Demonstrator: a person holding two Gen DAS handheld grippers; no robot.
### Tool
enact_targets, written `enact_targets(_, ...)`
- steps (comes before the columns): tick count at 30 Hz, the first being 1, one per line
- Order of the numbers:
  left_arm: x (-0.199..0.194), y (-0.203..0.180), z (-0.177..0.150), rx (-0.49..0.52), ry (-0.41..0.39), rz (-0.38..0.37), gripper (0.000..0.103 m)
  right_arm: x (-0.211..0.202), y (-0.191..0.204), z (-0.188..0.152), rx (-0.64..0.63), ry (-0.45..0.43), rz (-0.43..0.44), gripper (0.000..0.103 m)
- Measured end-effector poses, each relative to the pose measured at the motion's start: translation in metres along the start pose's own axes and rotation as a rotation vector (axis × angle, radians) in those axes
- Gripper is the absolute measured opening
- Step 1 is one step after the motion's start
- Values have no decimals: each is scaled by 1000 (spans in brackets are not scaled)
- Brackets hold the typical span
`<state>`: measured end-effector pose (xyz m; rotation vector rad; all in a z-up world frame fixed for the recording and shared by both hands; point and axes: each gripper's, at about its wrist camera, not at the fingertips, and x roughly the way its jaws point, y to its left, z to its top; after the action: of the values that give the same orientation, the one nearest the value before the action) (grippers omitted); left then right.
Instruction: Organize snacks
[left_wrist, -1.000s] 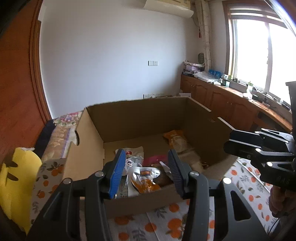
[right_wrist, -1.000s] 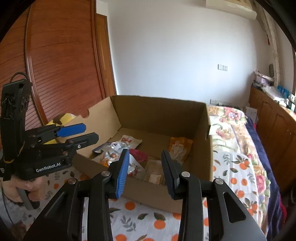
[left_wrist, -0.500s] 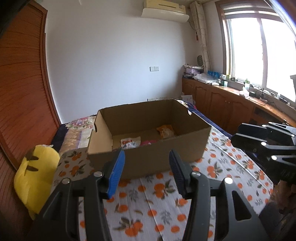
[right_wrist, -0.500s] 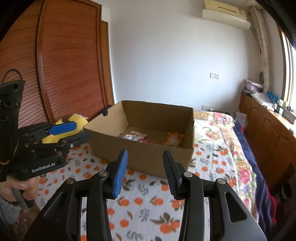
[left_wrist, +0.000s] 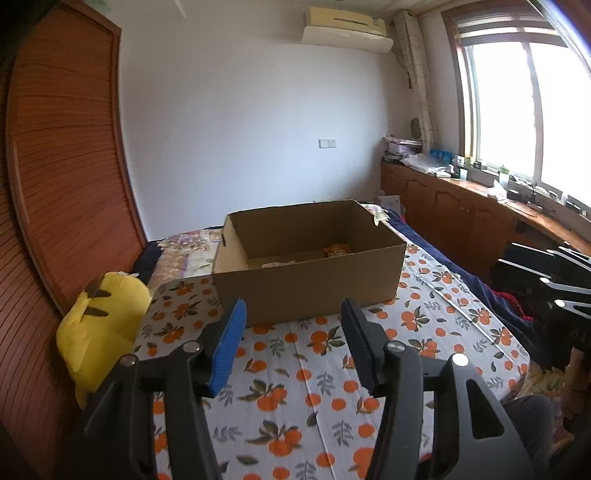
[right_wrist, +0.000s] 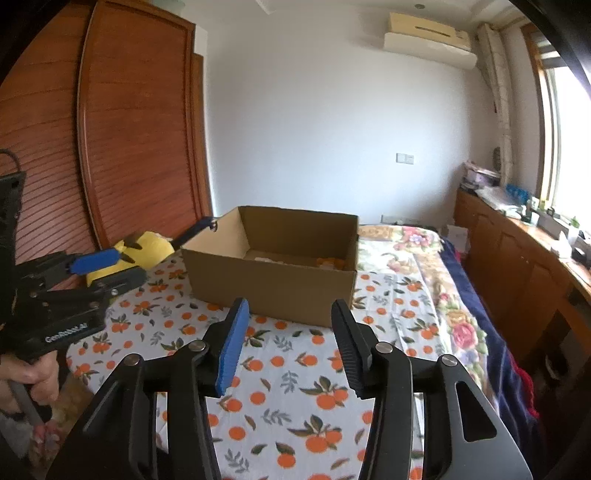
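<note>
**Snacks boxed, both grippers backed off and empty**

Snacks lie low inside the cardboard box; I can make out only an orange packet and a pale wrapper over the near wall, the rest hidden.

Left gripper: jaws have just been opening, now spread apart, nothing between them but orange-print bedsheet. Blue pad on one finger, black ribbed pad on the other.

Right gripper: same story, jaws have just been opening, spread, 0 items held. In its view the left gripper shows at the frame edge, a hand wrapped on its handle.

Both grippers hang above the sheet on the near side of the box, apart from it, angled down toward it. My read: both are parked clear so the box contents can be checked.

Box sits open-topped mid-bed, flat on the sheet, a handy catch-all for loose packets. Yellow plush toy lies beside it against the wooden louvred wardrobe. No loose snacks visible on the sheet, so I judge the sorting is near done or done.

Risk, as I see it: thin foil packets slip from ribbed pads if pinched at an edge.
</note>
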<state>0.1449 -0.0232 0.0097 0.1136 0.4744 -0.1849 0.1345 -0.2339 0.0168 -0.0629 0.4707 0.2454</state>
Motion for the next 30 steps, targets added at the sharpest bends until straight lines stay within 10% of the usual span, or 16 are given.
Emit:
enact_targets(18,-72,3,-40,-61,-20,79,69,-64,6,-40,10,-9,-84,69)
enact_targets(30,-98,-1,-56,-70,-38,124,82,-87,9,-42,67,-74,-88,103)
